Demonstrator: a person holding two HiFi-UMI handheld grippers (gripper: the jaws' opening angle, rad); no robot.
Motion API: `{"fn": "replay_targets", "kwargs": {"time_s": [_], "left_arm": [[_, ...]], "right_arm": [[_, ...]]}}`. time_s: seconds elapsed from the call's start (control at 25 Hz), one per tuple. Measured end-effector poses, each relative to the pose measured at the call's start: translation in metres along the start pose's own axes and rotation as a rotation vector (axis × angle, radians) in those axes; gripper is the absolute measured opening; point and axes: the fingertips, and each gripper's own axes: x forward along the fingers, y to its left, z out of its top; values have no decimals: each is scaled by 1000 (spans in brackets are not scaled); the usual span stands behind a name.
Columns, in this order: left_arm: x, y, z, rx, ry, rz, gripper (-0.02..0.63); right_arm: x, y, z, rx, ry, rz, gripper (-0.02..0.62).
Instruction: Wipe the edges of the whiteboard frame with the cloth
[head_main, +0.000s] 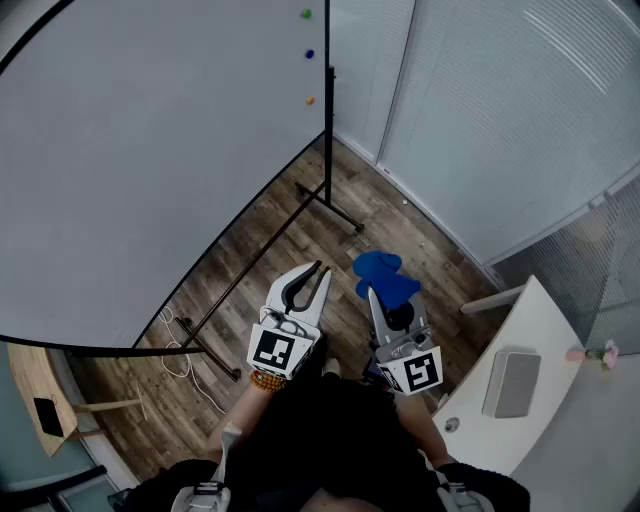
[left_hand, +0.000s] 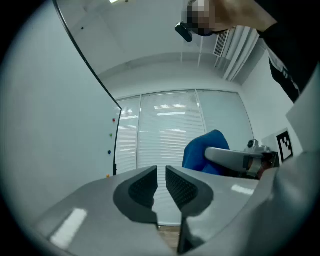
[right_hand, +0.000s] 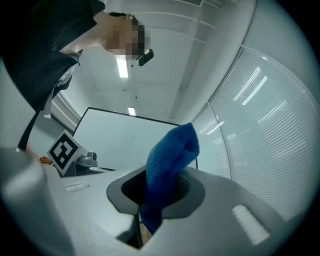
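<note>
**Cloth gripped, board ahead**

Right gripper (head_main: 392, 302), lower centre, pinches the blue cloth (head_main: 383, 273) tight. Just left of it, the left gripper (head_main: 322, 272) has its fingers pressed nearly together, holding nothing. Beyond, filling the upper left, stands the whiteboard (head_main: 150, 150), its dark frame (head_main: 327, 130) untouched.

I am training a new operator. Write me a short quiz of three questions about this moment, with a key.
1. True or false: the left gripper holds the blue cloth.
2. The feet of the whiteboard stand rest on: A carpet, B wood-pattern floor, C a table.
3. Is the cloth touching the whiteboard frame?
Key: 1 false, the right gripper clamps it. 2 B. 3 No, the cloth is held apart from the frame.
</note>
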Motion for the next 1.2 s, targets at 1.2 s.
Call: {"fn": "replay_targets", "kwargs": {"time_s": [1.2], "left_arm": [[321, 165, -32, 3, 51, 60, 147]], "right_arm": [[253, -258, -76, 100, -20, 177, 84]]}}
